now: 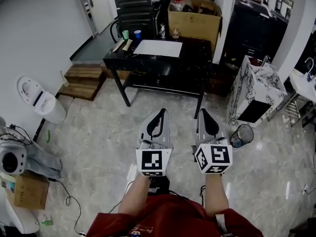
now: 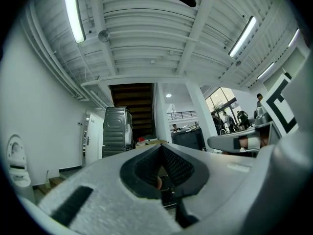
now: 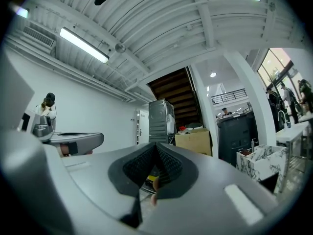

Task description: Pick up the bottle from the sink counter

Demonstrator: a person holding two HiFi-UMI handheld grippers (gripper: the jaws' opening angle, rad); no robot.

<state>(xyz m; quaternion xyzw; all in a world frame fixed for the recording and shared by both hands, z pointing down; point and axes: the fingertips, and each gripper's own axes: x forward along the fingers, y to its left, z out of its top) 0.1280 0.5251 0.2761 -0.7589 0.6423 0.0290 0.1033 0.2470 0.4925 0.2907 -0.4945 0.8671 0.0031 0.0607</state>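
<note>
You wore a red short-sleeved top (image 1: 168, 220) with faint pale print on the front. Your left gripper (image 1: 161, 112) and right gripper (image 1: 203, 113) were pale grey moulded shells, long and tapering to rounded tips. Each carried a white cube with black square markers (image 1: 154, 162) at its rear. Black ribbed pads (image 2: 177, 164) lined the V-shaped inner faces of the jaws on both units.

Sink counter (image 1: 301, 85) at far right is cut off by the frame edge, objects on it too small to identify; small items on far black table (image 1: 195, 53) equally indistinct.
</note>
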